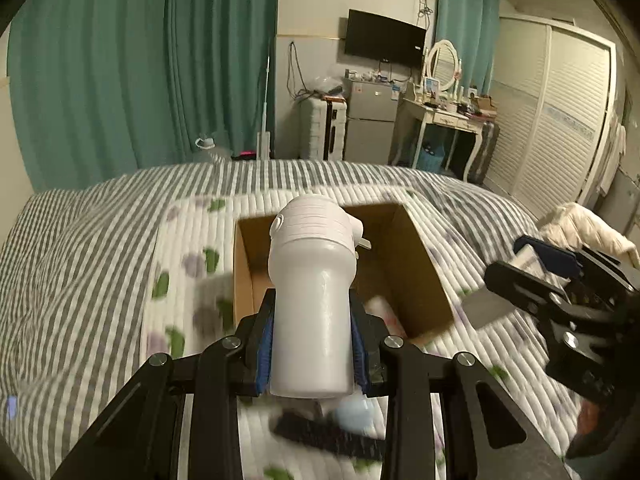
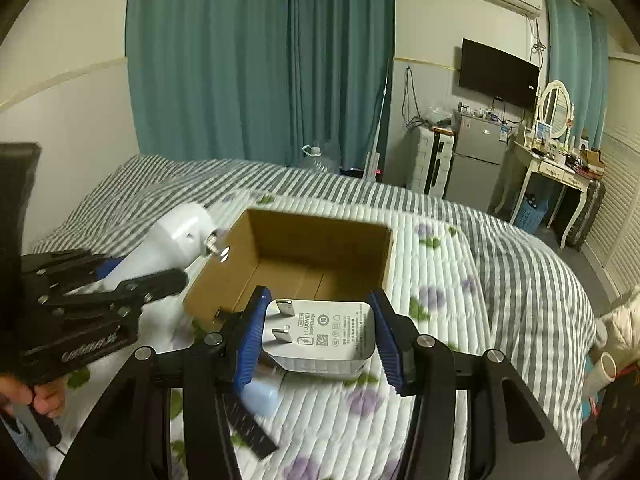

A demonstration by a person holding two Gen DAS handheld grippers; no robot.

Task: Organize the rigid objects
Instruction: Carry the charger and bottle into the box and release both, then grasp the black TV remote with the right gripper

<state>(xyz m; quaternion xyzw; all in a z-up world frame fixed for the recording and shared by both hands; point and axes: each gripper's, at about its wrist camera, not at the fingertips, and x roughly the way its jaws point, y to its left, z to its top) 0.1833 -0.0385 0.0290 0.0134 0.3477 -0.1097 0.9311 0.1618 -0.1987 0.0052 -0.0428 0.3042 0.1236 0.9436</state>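
Observation:
My left gripper [image 1: 312,324] is shut on a white plastic bottle-shaped device [image 1: 310,304], held above the near edge of an open cardboard box [image 1: 416,256] on the bed. The device also shows at the left of the right wrist view [image 2: 172,240], beside the box [image 2: 304,240]. My right gripper [image 2: 318,332] is shut on a white Huawei charger plug [image 2: 324,334], held just in front of the box. The right gripper shows at the right of the left wrist view [image 1: 532,276]. A pale object [image 1: 384,312] lies inside the box, blurred.
A black flat bar [image 2: 248,424] and a pale blue round object [image 2: 262,394] lie on the floral quilt [image 2: 432,280] below the grippers. A striped cover [image 1: 80,248] spreads around. A fridge [image 1: 370,124], dressing table [image 1: 448,120] and wardrobe [image 1: 560,112] stand beyond the bed.

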